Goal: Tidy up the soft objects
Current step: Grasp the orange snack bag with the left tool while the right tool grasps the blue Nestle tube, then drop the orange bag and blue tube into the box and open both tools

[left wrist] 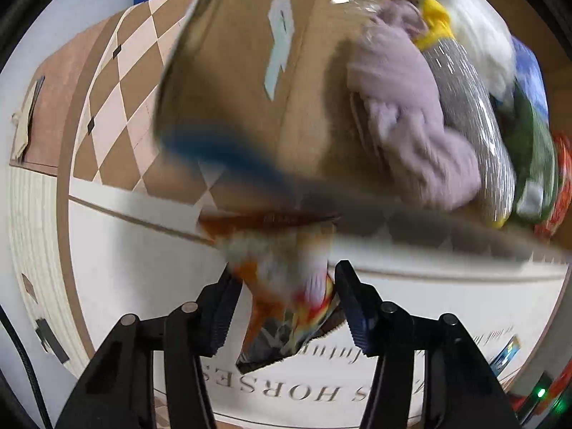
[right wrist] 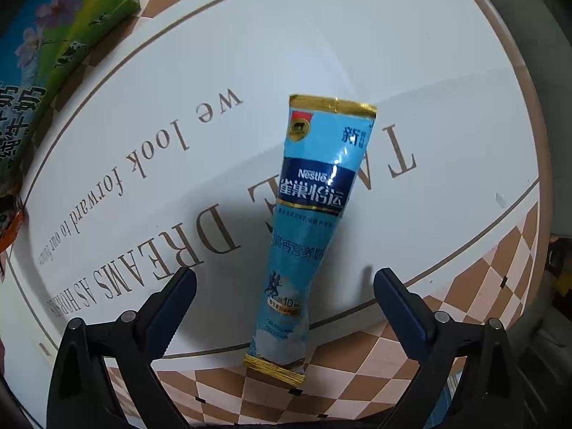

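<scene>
In the left wrist view a colourful orange, red and white packet (left wrist: 286,307) hangs between the fingers of my left gripper (left wrist: 282,286), at the rim of a cardboard box (left wrist: 250,82); the jaws stand apart and the view is blurred. The box holds a lilac cloth (left wrist: 404,114), a grey and yellow soft thing (left wrist: 464,89) and a white one (left wrist: 475,32). In the right wrist view a blue Nestle sachet (right wrist: 307,228) lies on the round white table (right wrist: 214,71). My right gripper (right wrist: 286,286) is open, straddling the sachet's near half just above it.
A green and blue flowered carton (right wrist: 53,46) stands at the left of the right wrist view, with an orange packet (right wrist: 10,228) below it. The table edge (right wrist: 536,143) curves along the right. The table carries printed lettering and a brown checked border (right wrist: 357,368).
</scene>
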The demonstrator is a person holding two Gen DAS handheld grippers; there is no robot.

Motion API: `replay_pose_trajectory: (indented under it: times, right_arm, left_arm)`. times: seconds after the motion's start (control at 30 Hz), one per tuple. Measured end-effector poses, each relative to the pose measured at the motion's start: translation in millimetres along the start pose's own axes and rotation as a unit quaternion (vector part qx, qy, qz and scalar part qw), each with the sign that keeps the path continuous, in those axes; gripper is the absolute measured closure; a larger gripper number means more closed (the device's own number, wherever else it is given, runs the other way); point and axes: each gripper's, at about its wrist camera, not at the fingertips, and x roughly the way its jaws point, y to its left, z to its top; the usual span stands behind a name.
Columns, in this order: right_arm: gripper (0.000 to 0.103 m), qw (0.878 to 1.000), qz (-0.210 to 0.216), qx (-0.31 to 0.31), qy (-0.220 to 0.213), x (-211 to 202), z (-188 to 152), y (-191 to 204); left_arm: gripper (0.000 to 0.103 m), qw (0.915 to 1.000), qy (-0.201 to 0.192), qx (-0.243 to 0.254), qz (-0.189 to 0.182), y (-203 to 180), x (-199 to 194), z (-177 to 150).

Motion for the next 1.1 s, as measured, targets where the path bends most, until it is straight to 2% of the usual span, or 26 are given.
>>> replay_pose_trajectory:
  times: [0.03, 0.1, 0.13, 0.23, 0.3, 0.33, 0.37, 0.5, 0.6, 0.63, 0.77, 0.83, 0.87, 0.97, 1.03, 1.1]
  right_arm:
    - [0.006, 1.0, -0.002, 0.002, 0.002, 2.9, -1.3, -1.1]
    - [0.018, 1.0, -0.003, 0.002, 0.006, 7.7, -0.9, -3.1]
    - [0.021, 1.0, -0.004, 0.001, -0.003, 6.5, -3.4, -3.5]
    - [0.038, 1.0, -0.006, -0.004, -0.019, 3.6, -18.6, -1.0]
    - [0.064, 1.0, -0.007, -0.012, -0.024, 2.1, -27.5, 1.2]
    - [0.071, 1.0, -0.01, -0.016, -0.023, 2.3, -30.3, 3.2]
    - [0.073, 0.999, -0.015, -0.021, -0.021, 3.6, -31.8, 8.0]
    - [0.074, 0.999, -0.019, -0.026, -0.024, 5.6, -40.3, 11.7]
    - [0.073, 0.999, -0.015, -0.024, -0.019, 4.7, -43.9, 18.1]
    - [0.073, 0.999, -0.013, -0.025, -0.017, 0.4, -31.4, 19.0]
    - [0.073, 0.999, -0.017, -0.032, -0.023, 1.4, -37.7, 24.3]
    - [0.073, 0.999, -0.018, -0.035, -0.025, 5.0, -9.8, 16.8]
    - [0.073, 0.999, -0.016, -0.034, -0.024, 3.4, -8.3, 17.4]
    - [0.073, 0.999, -0.017, -0.037, -0.022, 2.1, -6.4, 14.6]
    - [0.073, 0.999, -0.018, -0.039, -0.021, 2.5, -3.6, 14.5]
    - [0.075, 0.999, -0.017, -0.039, -0.021, 2.6, -1.6, 14.4]
  left_arm:
    - [0.052, 1.0, -0.002, 0.005, 0.002, -1.0, -0.2, -8.3]
    - [0.053, 0.9998, -0.002, 0.02, 0.008, -3.3, 0.0, -30.6]
    - [0.053, 0.9996, 0.001, 0.025, 0.01, -4.6, 1.4, -42.5]
    - [0.054, 0.9986, 0.022, 0.048, 0.001, -10.4, 7.8, -87.5]
    - [0.053, 0.9976, 0.036, 0.058, -0.01, -14.1, 13.1, -111.5]
    - [0.052, 0.9975, 0.037, 0.059, -0.013, -14.7, 14.4, -117.1]
    - [0.052, 0.9975, 0.04, 0.058, -0.012, -15.1, 16.8, -122.6]
    - [0.052, 0.9968, 0.061, 0.052, 0.001, -7.4, 34.0, -132.8]
    - [0.052, 0.9967, 0.06, 0.054, 0.005, -7.3, 37.0, -132.7]
    - [0.052, 0.9968, 0.059, 0.054, 0.005, -8.3, 36.9, -131.7]
    - [0.052, 0.9968, 0.062, 0.05, 0.0, -5.2, 40.5, -126.0]
    - [0.052, 0.997, 0.06, 0.048, -0.003, -3.8, 41.4, -128.8]
    - [0.052, 0.9971, 0.059, 0.049, -0.003, 0.6, 43.1, -126.9]
    - [0.055, 0.9973, 0.054, 0.049, -0.003, 0.5, 42.6, -131.2]
    - [0.063, 0.9974, 0.051, 0.051, -0.002, -2.4, 41.5, -139.6]
    - [0.063, 0.9974, 0.044, 0.056, 0.003, -16.7, 33.2, -147.4]
